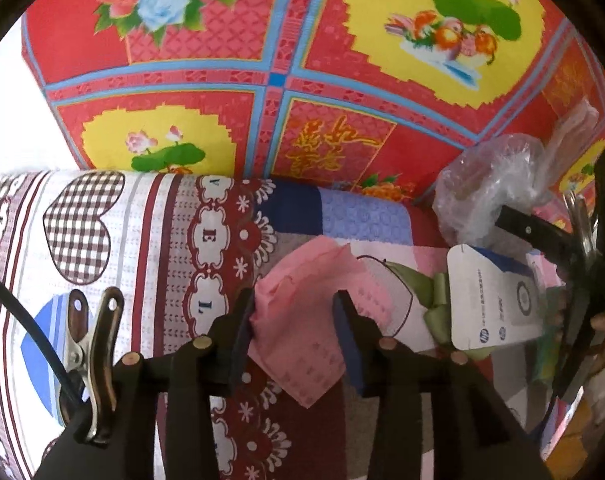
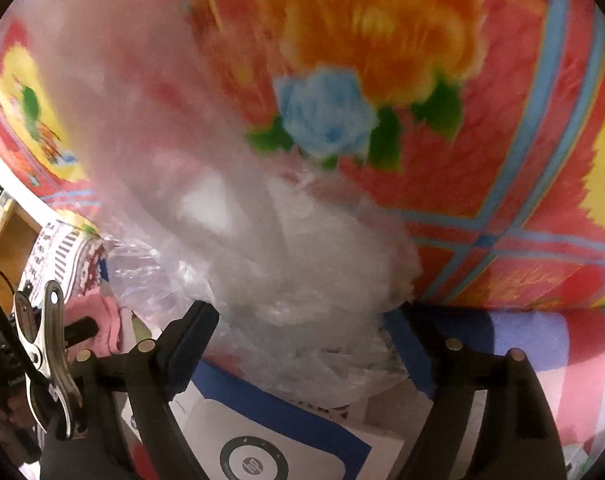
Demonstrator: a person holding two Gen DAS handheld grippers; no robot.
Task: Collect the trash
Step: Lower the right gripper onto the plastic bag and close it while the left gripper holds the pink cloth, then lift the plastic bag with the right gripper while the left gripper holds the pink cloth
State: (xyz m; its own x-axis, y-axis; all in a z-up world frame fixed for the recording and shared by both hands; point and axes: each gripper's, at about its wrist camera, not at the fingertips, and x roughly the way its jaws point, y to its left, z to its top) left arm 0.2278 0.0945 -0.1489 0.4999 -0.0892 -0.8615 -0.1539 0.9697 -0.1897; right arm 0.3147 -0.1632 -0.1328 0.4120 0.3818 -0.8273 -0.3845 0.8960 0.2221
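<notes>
the left gripper (image 1: 294, 320) is seen with its jaws part-way apart over a pink paper piece (image 1: 298, 320); whether the pads press on it cannot be told. the right gripper (image 2: 302, 332) is found spread wide, a crumpled clear plastic bag (image 2: 270, 240) lying between its fingers, not pinched. both items rest on a patchwork quilt (image 1: 150, 240) along its edge next to the red floral sheet (image 1: 222, 40). a white printed leaflet (image 1: 498, 300) and a green ribbon (image 1: 438, 296) lie between them, near the plastic. no bin or collecting bag is visible. the task is judged to be at an early or middle stage: pink paper, plastic, leaflet and ribbon are all yet to be gathered
</notes>
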